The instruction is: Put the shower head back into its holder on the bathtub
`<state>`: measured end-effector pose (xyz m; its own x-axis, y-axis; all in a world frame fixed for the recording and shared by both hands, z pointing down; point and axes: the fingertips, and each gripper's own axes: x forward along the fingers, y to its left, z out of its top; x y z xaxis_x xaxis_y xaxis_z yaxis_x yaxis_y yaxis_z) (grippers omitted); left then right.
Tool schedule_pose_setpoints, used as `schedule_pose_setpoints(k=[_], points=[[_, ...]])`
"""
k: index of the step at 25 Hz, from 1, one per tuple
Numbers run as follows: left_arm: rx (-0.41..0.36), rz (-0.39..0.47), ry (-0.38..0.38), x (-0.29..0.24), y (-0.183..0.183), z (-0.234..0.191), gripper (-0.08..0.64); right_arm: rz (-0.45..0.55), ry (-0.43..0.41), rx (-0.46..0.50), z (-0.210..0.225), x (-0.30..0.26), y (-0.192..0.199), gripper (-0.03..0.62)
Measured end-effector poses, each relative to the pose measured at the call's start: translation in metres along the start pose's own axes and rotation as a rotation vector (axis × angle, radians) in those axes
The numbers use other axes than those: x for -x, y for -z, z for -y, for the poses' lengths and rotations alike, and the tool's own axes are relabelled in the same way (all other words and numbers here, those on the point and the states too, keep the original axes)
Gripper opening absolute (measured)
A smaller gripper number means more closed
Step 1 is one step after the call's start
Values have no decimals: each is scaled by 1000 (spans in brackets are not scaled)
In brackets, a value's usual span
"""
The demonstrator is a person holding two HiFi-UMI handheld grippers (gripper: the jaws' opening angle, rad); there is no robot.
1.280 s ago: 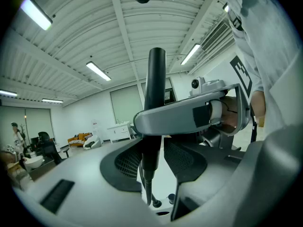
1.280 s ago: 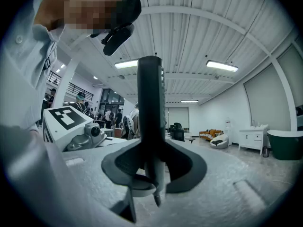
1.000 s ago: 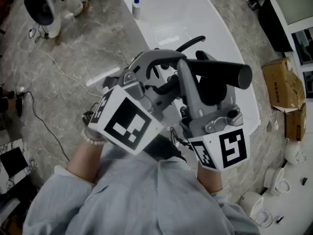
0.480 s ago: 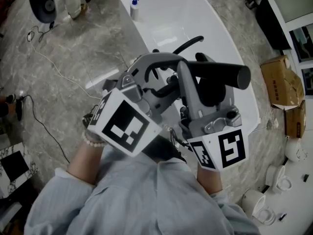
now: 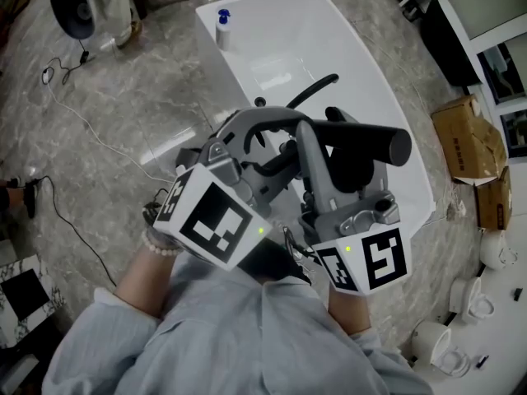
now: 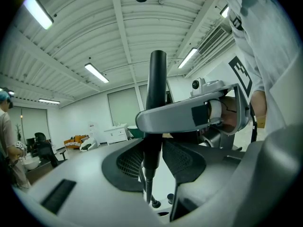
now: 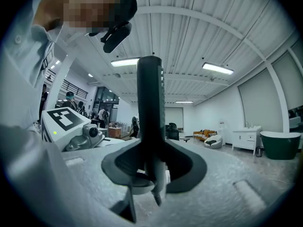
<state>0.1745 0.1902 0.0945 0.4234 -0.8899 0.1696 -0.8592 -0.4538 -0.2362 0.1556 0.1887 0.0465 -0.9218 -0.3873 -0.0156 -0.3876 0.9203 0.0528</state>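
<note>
I pinch shower head (image 5: 362, 138) in right tool (image 7: 151, 174); left tool (image 6: 152, 160) just closing onto it. Next: down to bathtub (image 5: 329, 31) holder.

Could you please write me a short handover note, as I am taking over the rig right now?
The left tongs have just been closing on the black shower head; the pads appear to press its handle.
The right tongs are shut on the same handle.
Both are held above the near end of the white bathtub.
Done: shower head is in hand.
Left: seat it in its holder on the tub. I cannot pick the holder out from these views.
</note>
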Motion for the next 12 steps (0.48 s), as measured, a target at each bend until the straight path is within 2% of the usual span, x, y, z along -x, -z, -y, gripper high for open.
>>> schedule_pose_setpoints(k=[12], points=[[-20,10,15,18,11,-21,123,0,12,21,-22,-24,-1,129]])
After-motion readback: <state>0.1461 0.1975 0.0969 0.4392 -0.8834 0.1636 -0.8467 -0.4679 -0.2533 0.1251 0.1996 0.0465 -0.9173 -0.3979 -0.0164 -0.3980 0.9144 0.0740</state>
